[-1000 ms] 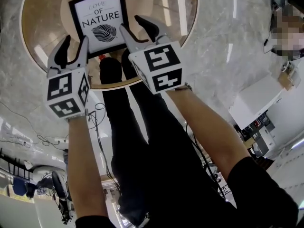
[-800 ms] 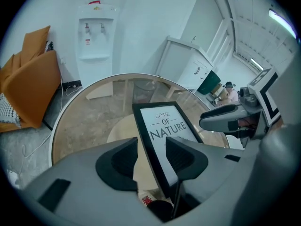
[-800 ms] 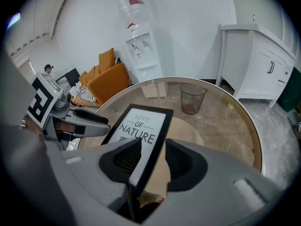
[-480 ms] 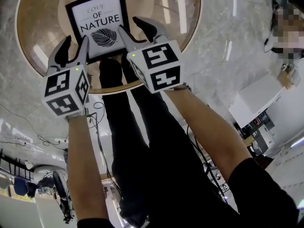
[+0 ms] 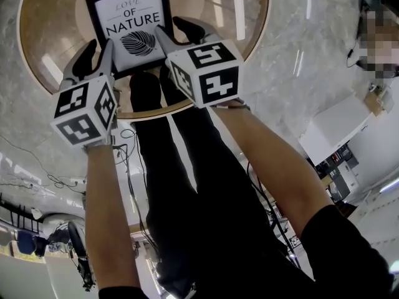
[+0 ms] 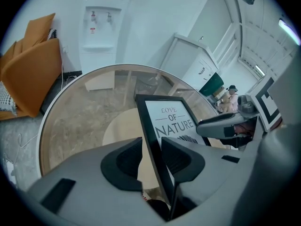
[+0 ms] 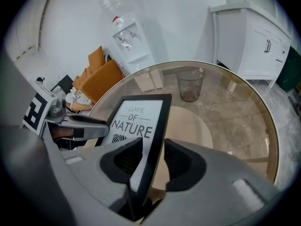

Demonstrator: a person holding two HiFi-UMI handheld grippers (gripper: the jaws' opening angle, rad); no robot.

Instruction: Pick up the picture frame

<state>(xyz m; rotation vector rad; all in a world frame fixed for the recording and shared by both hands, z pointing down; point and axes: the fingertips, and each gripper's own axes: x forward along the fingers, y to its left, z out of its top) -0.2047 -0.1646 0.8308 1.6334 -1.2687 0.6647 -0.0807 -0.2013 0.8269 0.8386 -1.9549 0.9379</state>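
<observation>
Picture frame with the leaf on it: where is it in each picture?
Head view: the picture frame is at the top, left of centre.
Left gripper view: it stands in the middle, reaching down to the bottom edge.
Right gripper view: it is in the middle, slightly left, reaching down to the bottom.
Shared landmark: the round glass table under it in all three.

L gripper (image 5: 98, 48), R gripper (image 5: 176, 30): grey, black jaws, marker cubes (image 5: 84, 113); black sleeves (image 5: 349, 254), trousers (image 5: 206, 185).

picture frame (image 5: 129, 27): 1 | left gripper (image 5: 98, 50), right gripper (image 5: 174, 31): 2 | round table (image 5: 53, 39): 1 | water dispenser (image 6: 101, 27): 1 | bin (image 7: 189, 86): 1
</observation>
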